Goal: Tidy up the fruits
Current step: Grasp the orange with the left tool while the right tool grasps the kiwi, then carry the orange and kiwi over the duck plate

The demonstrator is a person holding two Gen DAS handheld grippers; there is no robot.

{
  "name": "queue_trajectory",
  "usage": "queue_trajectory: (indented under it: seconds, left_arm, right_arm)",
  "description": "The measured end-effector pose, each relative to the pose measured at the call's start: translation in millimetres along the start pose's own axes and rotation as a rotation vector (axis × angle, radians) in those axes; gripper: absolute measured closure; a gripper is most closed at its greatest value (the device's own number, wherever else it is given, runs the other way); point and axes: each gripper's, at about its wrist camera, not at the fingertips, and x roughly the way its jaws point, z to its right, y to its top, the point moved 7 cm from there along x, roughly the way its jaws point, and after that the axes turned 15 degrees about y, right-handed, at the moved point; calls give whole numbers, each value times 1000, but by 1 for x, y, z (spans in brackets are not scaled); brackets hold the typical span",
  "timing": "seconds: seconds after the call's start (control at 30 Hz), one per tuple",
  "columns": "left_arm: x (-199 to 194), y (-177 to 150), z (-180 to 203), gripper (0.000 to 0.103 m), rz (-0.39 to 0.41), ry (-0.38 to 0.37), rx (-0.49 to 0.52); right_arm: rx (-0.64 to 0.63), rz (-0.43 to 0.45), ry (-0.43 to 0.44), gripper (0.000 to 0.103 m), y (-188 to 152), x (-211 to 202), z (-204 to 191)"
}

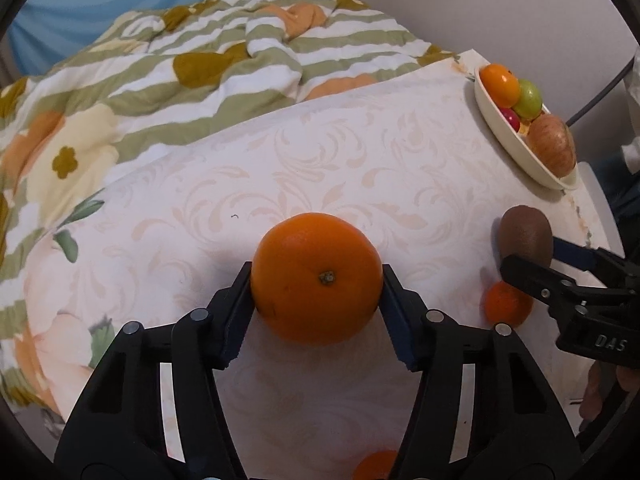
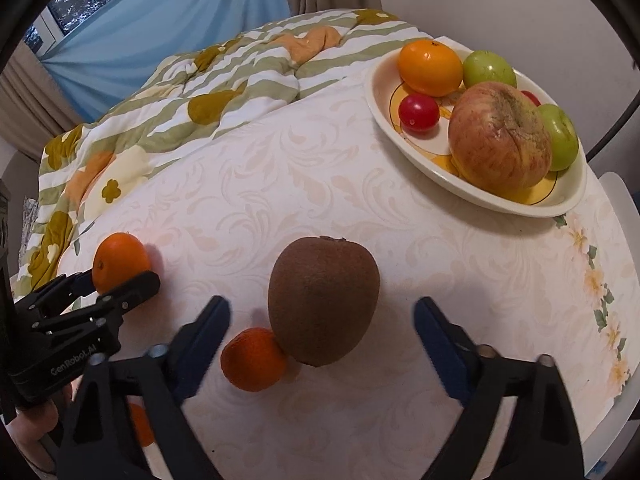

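Note:
A large orange (image 1: 314,256) rests on the cream patterned table (image 1: 340,160). My left gripper (image 1: 317,282) is shut on it, a pad against each side; the right wrist view shows the same orange (image 2: 120,258) in that gripper (image 2: 116,282). A brown kiwi (image 2: 324,304) lies between the fingers of my right gripper (image 2: 322,308), which stands open with a gap on each side. A small mandarin (image 2: 254,360) touches the kiwi's near left side. The left wrist view shows the kiwi (image 1: 524,232) and right gripper (image 1: 538,258) at the right.
A cream plate (image 2: 376,92) at the table's far right holds an orange, green apples, a big red-yellow apple and small red fruit. Another mandarin (image 2: 142,424) lies near the front. A striped floral quilt (image 2: 180,80) borders the table's far side.

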Motion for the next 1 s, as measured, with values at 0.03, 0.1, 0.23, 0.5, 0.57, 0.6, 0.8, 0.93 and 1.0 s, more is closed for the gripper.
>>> queue_trajectory:
  seconds: [0.03, 0.1, 0.23, 0.5, 0.57, 0.6, 0.8, 0.93, 1.0]
  left_arm:
    - [0, 0, -1, 37, 0, -1, 1]
    - [0, -2, 0, 37, 1, 4, 8]
    - [-1, -4, -3, 37, -4, -2, -7]
    - [-6, -16, -14, 37, -26, 9, -53]
    - [-8, -19, -17, 37, -27, 15, -61]
    - [-8, -20, -19, 37, -27, 16, -66]
    - [-21, -22, -29, 38, -4, 29, -100]
    - [-34, -19, -34, 38, 14, 36, -126]
    - [-44, -18, -35, 38, 27, 41, -136]
  right_arm:
    - [2, 1, -1, 22, 0, 0, 0]
    - [0, 2, -3, 26, 0, 0, -1]
    - [-1, 4, -3, 27, 0, 0, -1]
    - [34, 6, 35, 44, 0, 4, 0]
    - [20, 10, 22, 52, 2, 5, 0]
    - [15, 13, 21, 54, 3, 6, 0]
    - [-13, 30, 32, 54, 3, -2, 0]
    - [-31, 55, 46, 54, 6, -13, -4]
    - [-41, 63, 50, 54, 7, -19, -7]
